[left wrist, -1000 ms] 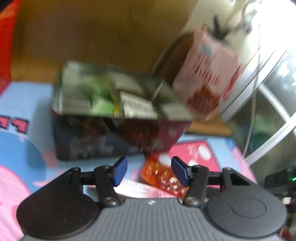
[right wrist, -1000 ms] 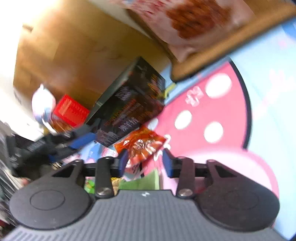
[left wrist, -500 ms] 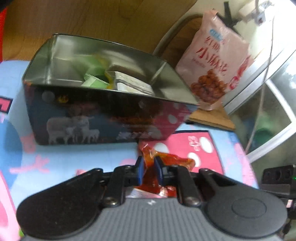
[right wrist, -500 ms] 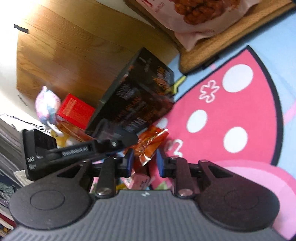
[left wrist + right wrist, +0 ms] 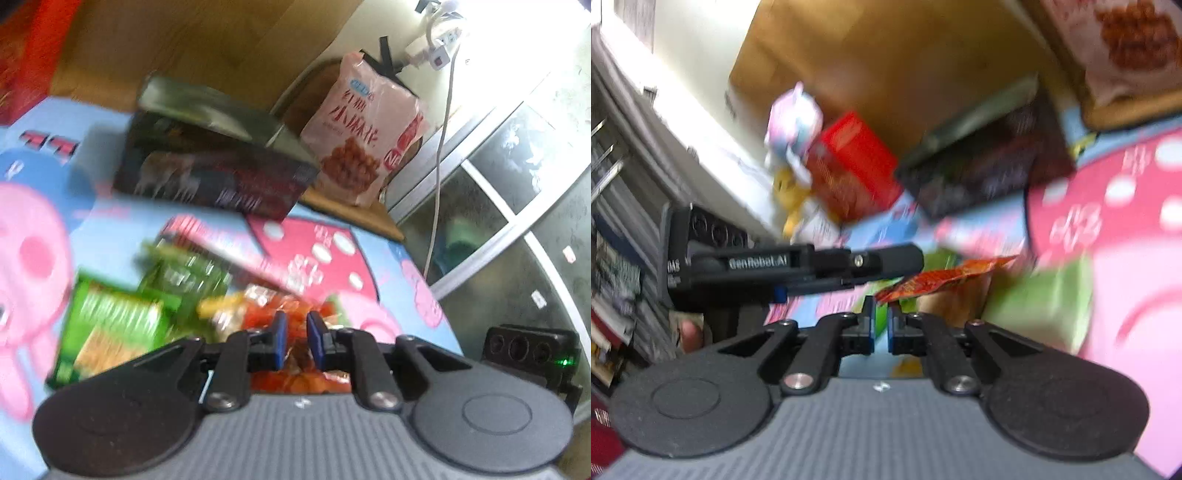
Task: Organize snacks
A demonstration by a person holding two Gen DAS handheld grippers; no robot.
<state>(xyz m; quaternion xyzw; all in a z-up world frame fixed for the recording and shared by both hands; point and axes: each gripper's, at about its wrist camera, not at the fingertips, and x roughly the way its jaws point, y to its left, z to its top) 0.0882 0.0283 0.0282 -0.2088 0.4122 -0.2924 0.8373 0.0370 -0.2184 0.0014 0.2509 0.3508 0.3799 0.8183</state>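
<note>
My left gripper [image 5: 294, 339] is shut on an orange-red snack packet [image 5: 295, 373], held above the mat. The packet also shows in the right wrist view [image 5: 945, 277], sticking out from the left gripper's black body [image 5: 798, 266]. My right gripper [image 5: 881, 325] is shut, its tips just below the packet's edge; I cannot tell whether it grips it. The dark tin box [image 5: 214, 166] stands open at the back of the mat, also seen in the right wrist view [image 5: 982, 166]. Green snack packs [image 5: 118, 325] and a pink pack [image 5: 229, 247] lie on the mat.
A large pink snack bag [image 5: 365, 133] leans on a wooden board behind the tin. A red box [image 5: 853, 166] and a plush toy [image 5: 792, 122] stand at the left. The cartoon mat [image 5: 40, 229] covers the table. A cable [image 5: 439, 147] hangs by the window.
My left gripper has lifted the orange-red packet and pulled back from the tin, so the snack pile shows below. My right gripper has closed further and moved toward the left gripper.
</note>
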